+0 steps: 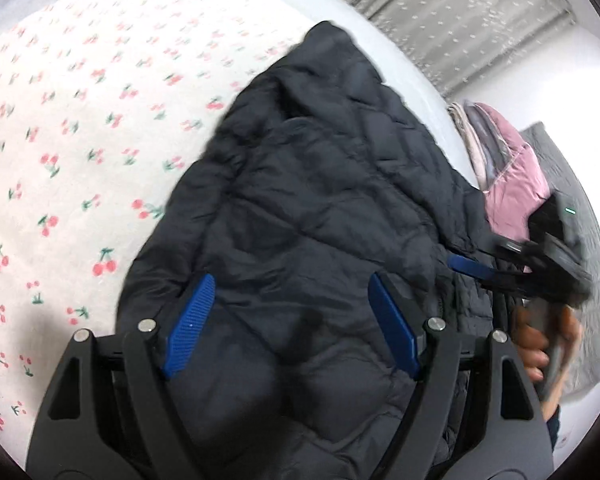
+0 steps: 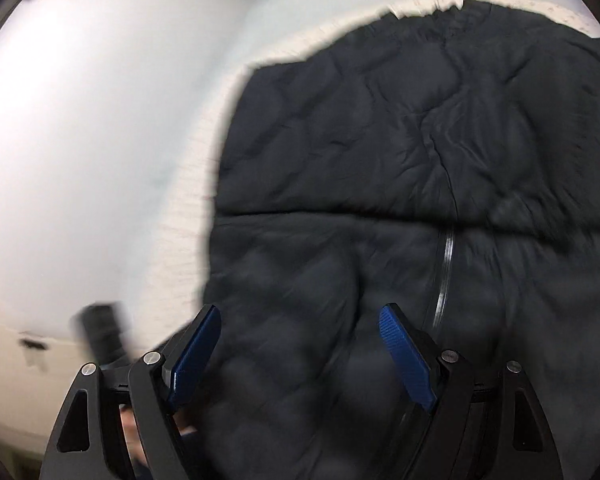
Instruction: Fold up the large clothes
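A dark navy quilted puffer jacket lies on a white bedsheet printed with red cherries. My left gripper hovers over the jacket's near part, its blue pads spread wide with only fabric below them. At the right edge of the left wrist view the right gripper shows, held by a hand. In the blurred right wrist view the jacket fills the right side, its zipper running down the middle. My right gripper stands open above it, gripping nothing.
A pink puffer garment lies on a stack of folded clothes beside a grey quilted pillow at the right. Grey curtains hang behind the bed. In the right wrist view the bed edge meets pale floor at the left.
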Demonstrator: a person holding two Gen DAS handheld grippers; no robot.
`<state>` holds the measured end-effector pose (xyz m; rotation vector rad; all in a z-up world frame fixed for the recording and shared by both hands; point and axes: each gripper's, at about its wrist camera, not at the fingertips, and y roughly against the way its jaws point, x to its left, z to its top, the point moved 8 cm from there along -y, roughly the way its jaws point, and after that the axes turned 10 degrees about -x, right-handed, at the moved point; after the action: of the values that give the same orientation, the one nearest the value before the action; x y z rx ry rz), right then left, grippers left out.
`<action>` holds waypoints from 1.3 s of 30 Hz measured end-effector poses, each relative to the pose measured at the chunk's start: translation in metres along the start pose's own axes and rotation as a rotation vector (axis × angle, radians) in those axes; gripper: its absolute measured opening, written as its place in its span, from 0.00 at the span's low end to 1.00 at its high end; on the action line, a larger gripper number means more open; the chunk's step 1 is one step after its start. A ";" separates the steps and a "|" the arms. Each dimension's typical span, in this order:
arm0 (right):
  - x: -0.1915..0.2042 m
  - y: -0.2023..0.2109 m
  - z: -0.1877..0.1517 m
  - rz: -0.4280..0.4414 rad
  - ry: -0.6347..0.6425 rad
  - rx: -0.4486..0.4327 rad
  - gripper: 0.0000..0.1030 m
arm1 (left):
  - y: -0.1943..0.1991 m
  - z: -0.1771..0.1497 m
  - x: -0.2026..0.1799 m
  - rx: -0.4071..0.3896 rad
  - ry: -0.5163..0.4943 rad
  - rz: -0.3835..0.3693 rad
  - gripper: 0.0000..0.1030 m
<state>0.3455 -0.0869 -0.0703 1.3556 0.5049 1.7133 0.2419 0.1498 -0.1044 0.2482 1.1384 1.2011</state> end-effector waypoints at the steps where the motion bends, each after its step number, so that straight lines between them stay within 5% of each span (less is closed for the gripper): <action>1: -0.008 -0.020 0.004 -0.020 -0.036 0.011 0.80 | -0.003 -0.002 0.001 0.019 0.009 -0.011 0.77; 5: -0.015 -0.053 0.001 0.002 -0.053 -0.043 0.80 | 0.017 0.014 0.012 -0.041 0.034 -0.048 0.77; 7: 0.007 -0.049 -0.006 0.064 0.039 -0.054 0.63 | 0.032 0.030 0.022 -0.107 0.038 -0.033 0.77; 9: 0.031 -0.038 -0.018 0.148 0.106 -0.037 0.25 | 0.043 0.042 0.037 -0.157 0.060 -0.009 0.77; 11: 0.049 -0.028 -0.031 0.174 0.201 -0.043 0.13 | 0.047 0.047 0.049 -0.178 0.089 0.013 0.77; 13: 0.074 -0.018 -0.054 0.194 0.344 -0.050 0.13 | 0.050 0.048 0.053 -0.183 0.103 0.013 0.77; 18: 0.102 -0.013 -0.134 0.178 0.653 0.057 0.13 | 0.061 0.049 0.025 -0.229 0.049 -0.067 0.77; 21: 0.081 -0.030 -0.171 0.017 0.777 0.151 0.14 | 0.052 0.042 0.003 -0.218 -0.023 -0.081 0.77; 23: 0.059 -0.035 -0.177 -0.026 0.723 0.183 0.14 | 0.030 0.028 -0.008 -0.135 -0.077 -0.056 0.77; 27: 0.058 -0.015 -0.165 0.024 0.573 0.122 0.15 | -0.022 -0.009 -0.006 0.048 -0.178 0.113 0.77; 30: 0.056 0.034 -0.149 0.075 0.498 0.012 0.24 | -0.027 -0.012 -0.009 0.032 -0.261 0.194 0.77; 32: 0.039 0.070 -0.132 0.033 0.450 -0.076 0.31 | -0.022 -0.010 -0.013 0.010 -0.278 0.217 0.77; 35: -0.029 0.117 -0.097 -0.086 0.202 -0.239 0.79 | -0.011 -0.004 -0.025 -0.038 -0.283 0.184 0.77; 39: -0.116 0.150 -0.071 -0.145 -0.117 -0.354 0.80 | -0.008 -0.003 -0.044 -0.059 -0.280 0.117 0.77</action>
<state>0.2268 -0.2492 -0.0463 1.1265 0.2136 1.5111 0.2472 0.1091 -0.0868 0.4287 0.8535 1.2560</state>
